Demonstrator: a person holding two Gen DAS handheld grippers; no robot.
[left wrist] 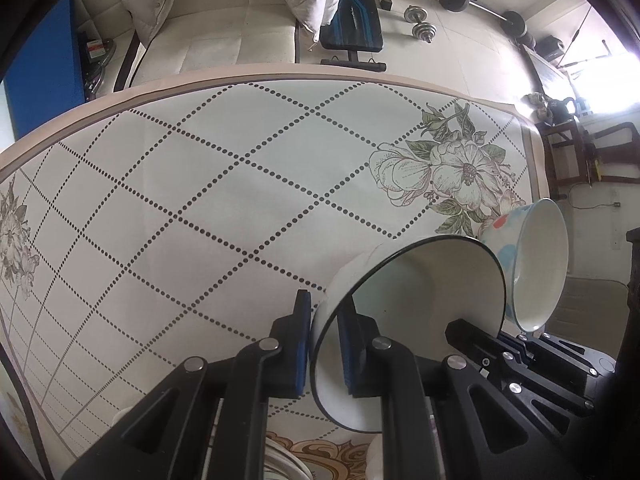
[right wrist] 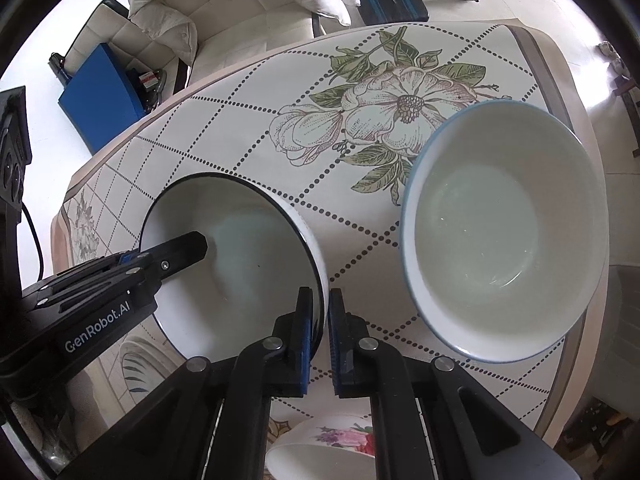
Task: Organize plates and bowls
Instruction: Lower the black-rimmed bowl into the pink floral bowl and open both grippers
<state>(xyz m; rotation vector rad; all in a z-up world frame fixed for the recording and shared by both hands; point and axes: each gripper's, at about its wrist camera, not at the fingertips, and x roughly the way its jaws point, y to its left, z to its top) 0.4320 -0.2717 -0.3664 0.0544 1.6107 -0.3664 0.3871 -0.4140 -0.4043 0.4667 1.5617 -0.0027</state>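
Note:
A white bowl with a black rim (left wrist: pixel 420 312) (right wrist: pixel 248 264) stands on the flowered tablecloth (left wrist: pixel 200 200). My left gripper (left wrist: pixel 325 346) is shut on its rim, one blue pad inside the wall and one outside. In the right wrist view this left gripper (right wrist: pixel 176 254) reaches in from the left. My right gripper (right wrist: pixel 322 340) is shut on the opposite side of the same rim and shows in the left wrist view as the right gripper (left wrist: pixel 496 338). A larger white bowl with a pale blue rim (right wrist: pixel 504 232) (left wrist: pixel 536 264) sits just to the right, apart from the grippers.
A bowl with a rose pattern (right wrist: pixel 320 450) lies under my right gripper at the near edge. White plate rims (left wrist: pixel 282 466) show below the left gripper. The table's right edge (right wrist: pixel 576 184) is close behind the blue-rimmed bowl. A sofa, a weight bench and dumbbells stand beyond the table.

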